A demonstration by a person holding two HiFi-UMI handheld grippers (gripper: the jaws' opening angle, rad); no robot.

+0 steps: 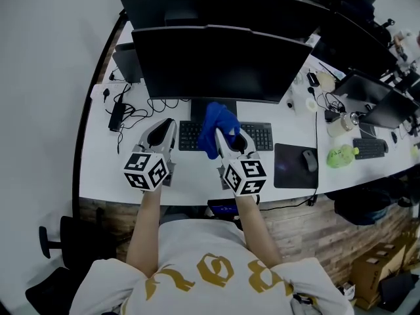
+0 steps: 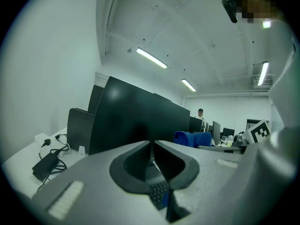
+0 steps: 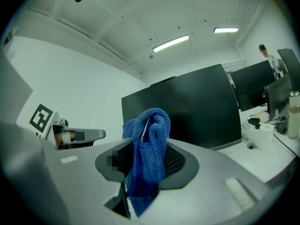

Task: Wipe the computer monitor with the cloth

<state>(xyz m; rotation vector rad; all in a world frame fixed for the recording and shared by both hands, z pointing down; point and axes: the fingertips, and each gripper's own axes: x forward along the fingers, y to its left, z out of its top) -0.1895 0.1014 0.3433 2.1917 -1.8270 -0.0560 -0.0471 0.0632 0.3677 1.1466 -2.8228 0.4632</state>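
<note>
Jaws of left gripper point(image 1: 167, 125) pressed together, nothing between. Cloth point(image 1: 216, 126) blue, nubby, bunched, pinched mid-bundle in your right gripper point(image 1: 230, 134), top flopping above it. Likely soft, light, limp: spread it before pressing. Monitor point(image 1: 220, 64) dark, just ahead of both grippers; probably fragile, so go gently.

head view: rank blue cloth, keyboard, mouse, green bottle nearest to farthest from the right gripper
1. blue cloth, held in the right gripper
2. keyboard, just beneath it
3. mouse, on the pad to the right
4. green bottle, farthest right
</note>
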